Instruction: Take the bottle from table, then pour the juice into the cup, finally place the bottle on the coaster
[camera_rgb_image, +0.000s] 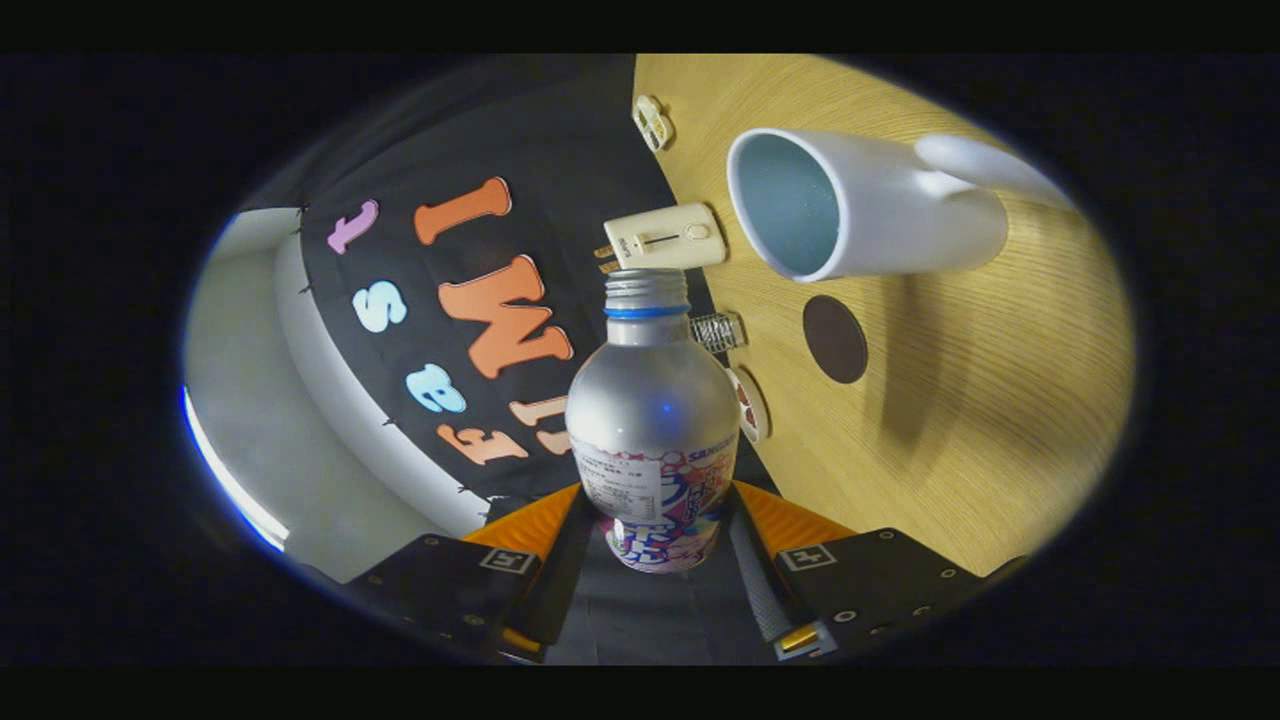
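Gripping the bottle (652, 420) by its labelled lower body, the hand-held gripper (655, 525) is pinching it with one finger pressing on each side. It is carrying the bottle tilted over, so the bench (960, 400) is appearing rotated, and the uncapped neck is pointing toward the white cup (860, 205), whose open mouth is lying just beyond it. No juice is showing at the neck, so the pickup is looking done while pouring is likely just starting. A dark round coaster (834, 338) is lying near the cup, waiting for the bottle.
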